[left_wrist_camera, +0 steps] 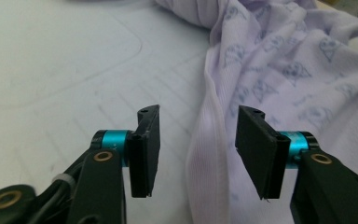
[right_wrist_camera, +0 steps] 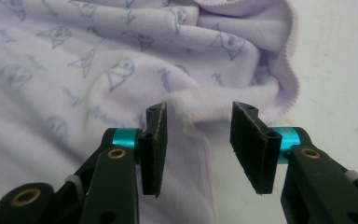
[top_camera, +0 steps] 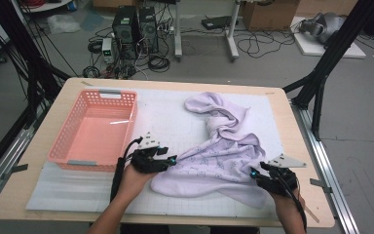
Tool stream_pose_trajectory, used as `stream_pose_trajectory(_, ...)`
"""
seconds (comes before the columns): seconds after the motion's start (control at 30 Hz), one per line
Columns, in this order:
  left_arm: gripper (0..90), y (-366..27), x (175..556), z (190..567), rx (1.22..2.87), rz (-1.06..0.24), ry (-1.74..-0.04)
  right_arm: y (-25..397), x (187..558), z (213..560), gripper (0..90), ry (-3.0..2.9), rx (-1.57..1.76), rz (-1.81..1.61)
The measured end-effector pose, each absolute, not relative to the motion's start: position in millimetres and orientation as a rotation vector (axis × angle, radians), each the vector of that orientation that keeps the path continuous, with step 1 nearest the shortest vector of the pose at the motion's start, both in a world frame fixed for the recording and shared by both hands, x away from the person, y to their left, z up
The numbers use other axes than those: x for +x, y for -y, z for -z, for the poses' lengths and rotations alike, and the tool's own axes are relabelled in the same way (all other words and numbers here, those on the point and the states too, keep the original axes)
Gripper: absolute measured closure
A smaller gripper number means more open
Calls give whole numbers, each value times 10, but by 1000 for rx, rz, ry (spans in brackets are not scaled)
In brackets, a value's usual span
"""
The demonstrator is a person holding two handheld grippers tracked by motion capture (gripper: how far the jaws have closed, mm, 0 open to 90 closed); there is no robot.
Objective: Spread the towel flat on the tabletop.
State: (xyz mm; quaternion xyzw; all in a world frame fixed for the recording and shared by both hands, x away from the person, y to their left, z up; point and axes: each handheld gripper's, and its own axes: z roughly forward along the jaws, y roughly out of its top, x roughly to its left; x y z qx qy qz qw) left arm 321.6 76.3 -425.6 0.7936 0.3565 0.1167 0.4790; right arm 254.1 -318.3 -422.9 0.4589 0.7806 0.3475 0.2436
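A pale lilac cloth printed with small blue figures lies crumpled on the white mat, bunched toward the back. My left gripper is at the cloth's left edge, open. In the left gripper view that gripper straddles the cloth's ribbed hem without closing on it. My right gripper is at the cloth's front right edge, open. In the right gripper view this gripper has a folded corner of the cloth between its jaws, with gaps on both sides.
A pink plastic basket stands empty on the left of the mat. The wooden table's edge runs just right of the right gripper. Cables, computer cases and boxes lie on the floor beyond the table.
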Motion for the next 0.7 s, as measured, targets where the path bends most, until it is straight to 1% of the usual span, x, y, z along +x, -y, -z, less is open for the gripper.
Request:
stream_pose_trajectory(0.13, 543, -556, 3385, 4245, 1949, -265, -840, 3136, 2646, 4259, 481, -2109, 1277, -943)
stream_pose_trajectory(0.23, 562, -404, 3511, 4310, 1993, -265, -838, 3127, 2683, 4236, 442, -2082, 1289, -966)
stream_pose_trajectory(0.4, 608, -235, 3585, 4486, 2079, -238, -826, 3116, 2759, 4233, 433, -2075, 1281, -962)
stream_pose_trajectory(0.43, 638, -235, 3575, 4495, 2081, -239, -808, 3121, 2776, 4236, 432, -2076, 1285, -962)
stream_pose_trajectory(0.47, 704, -239, 3567, 4485, 2086, -231, -790, 3125, 2792, 4237, 431, -2073, 1288, -964)
stream_pose_trajectory(0.5, 810, -239, 3544, 4463, 2105, -264, -774, 3127, 2807, 4237, 430, -2069, 1292, -967)
stream_pose_trajectory(0.53, 870, -244, 3524, 4444, 2125, -297, -761, 3130, 2822, 4236, 430, -2067, 1292, -968)
stream_pose_trajectory(0.7, 878, -486, 3391, 4372, 2102, -319, -825, 3140, 2879, 4228, 432, -2060, 1283, -975)
